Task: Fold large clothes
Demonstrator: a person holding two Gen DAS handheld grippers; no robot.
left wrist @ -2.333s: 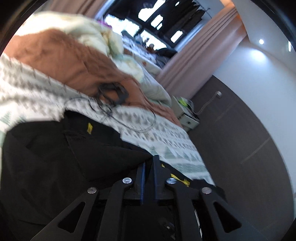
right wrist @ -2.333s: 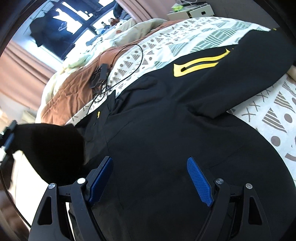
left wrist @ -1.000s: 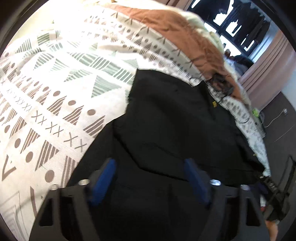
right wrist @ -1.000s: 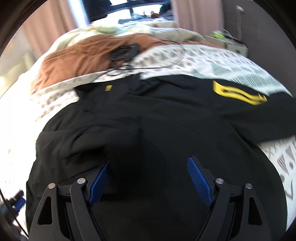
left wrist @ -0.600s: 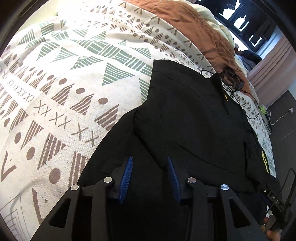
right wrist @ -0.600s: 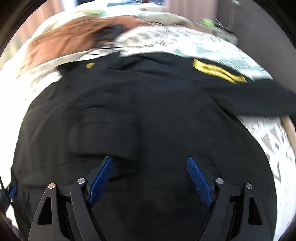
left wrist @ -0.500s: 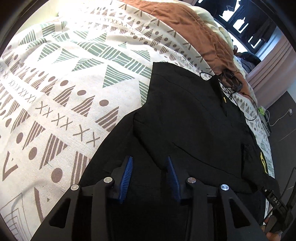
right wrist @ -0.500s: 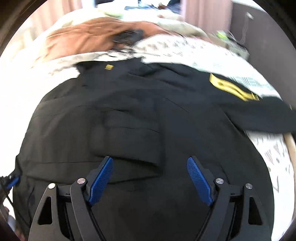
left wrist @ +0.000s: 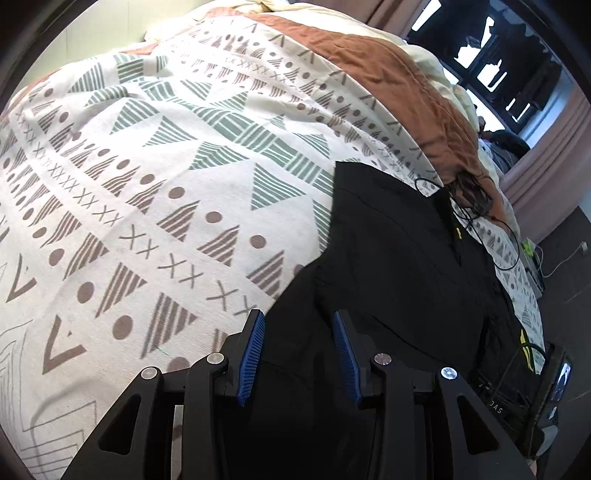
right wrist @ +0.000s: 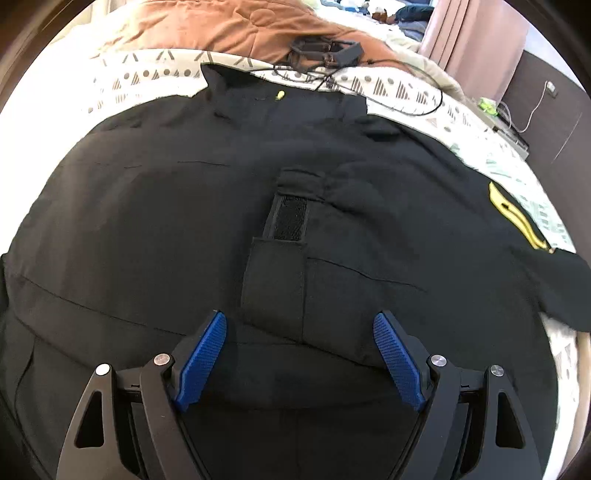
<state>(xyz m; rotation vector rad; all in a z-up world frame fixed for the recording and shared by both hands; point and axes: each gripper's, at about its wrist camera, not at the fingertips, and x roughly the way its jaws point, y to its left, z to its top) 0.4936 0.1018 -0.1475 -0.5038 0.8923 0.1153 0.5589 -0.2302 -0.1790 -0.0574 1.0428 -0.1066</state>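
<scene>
A large black jacket (right wrist: 184,206) lies spread on the patterned bed cover, with a yellow emblem (right wrist: 513,218) on its right sleeve and its left sleeve folded across the body, cuff strap (right wrist: 290,221) near the middle. My right gripper (right wrist: 299,332) is open and empty just above the jacket's lower body. My left gripper (left wrist: 297,332) is open with a narrower gap, empty, over the jacket's left edge (left wrist: 388,258).
The bed cover (left wrist: 155,177) has grey and green triangle patterns. A brown quilt (right wrist: 221,26) lies beyond the collar. A black cable with a small device (right wrist: 325,51) rests near the collar. A dark wall and a nightstand (right wrist: 506,125) stand at the right.
The left gripper let go of the sleeve it held, leaving it folded across the jacket, and moved to the jacket's left edge, its jaws narrowing. The right gripper stayed open and shifted over the jacket.
</scene>
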